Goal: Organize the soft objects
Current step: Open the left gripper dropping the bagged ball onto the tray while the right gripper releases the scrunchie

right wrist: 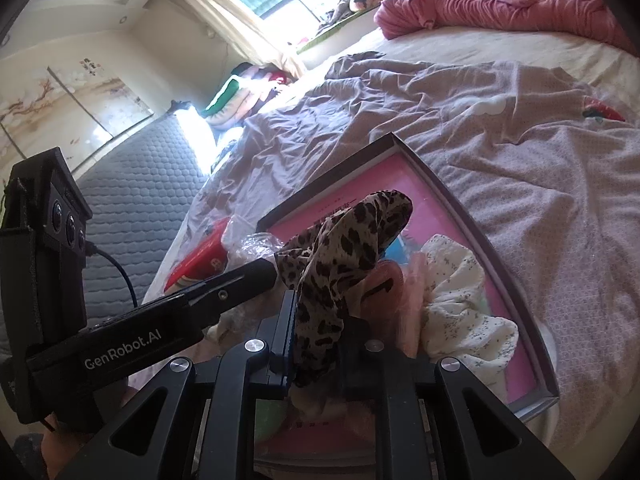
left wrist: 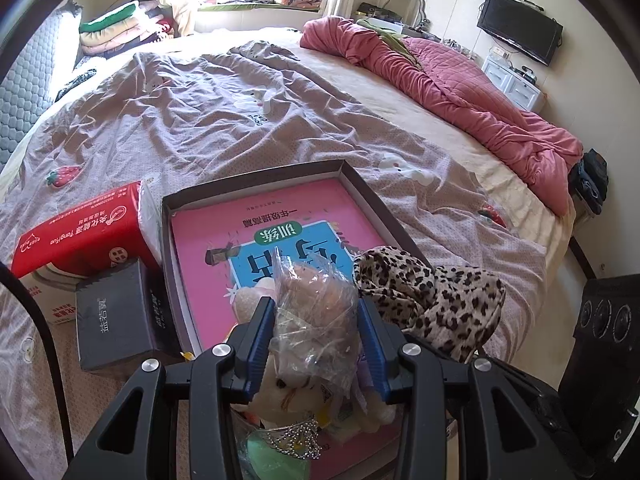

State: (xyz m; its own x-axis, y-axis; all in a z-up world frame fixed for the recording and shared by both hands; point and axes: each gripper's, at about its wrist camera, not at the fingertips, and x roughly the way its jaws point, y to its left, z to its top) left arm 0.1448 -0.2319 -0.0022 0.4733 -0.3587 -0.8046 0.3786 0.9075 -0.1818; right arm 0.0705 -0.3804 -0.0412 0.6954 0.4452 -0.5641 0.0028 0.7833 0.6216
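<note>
A shallow dark box [left wrist: 352, 178] lies on the bed with a pink book [left wrist: 208, 232] flat inside it. My left gripper [left wrist: 314, 306] is shut on a plush toy in a clear plastic bag [left wrist: 316, 320], held over the box's near end. In the right wrist view the left gripper's finger [right wrist: 256, 276] reaches in from the left. My right gripper [right wrist: 320, 314] is shut on a leopard-print cloth [right wrist: 352, 240], which drapes over the box beside the toy. That leopard-print cloth [left wrist: 432, 296] hangs just right of my left fingers. A white floral cloth [right wrist: 460, 304] lies in the box.
A red tissue pack [left wrist: 80, 236] and a dark grey box [left wrist: 116, 316] sit left of the tray. A wrinkled mauve sheet [left wrist: 200, 120] covers the bed. A pink quilt [left wrist: 460, 80] is bunched along its right side. Folded blankets [left wrist: 116, 28] are stacked at the far left.
</note>
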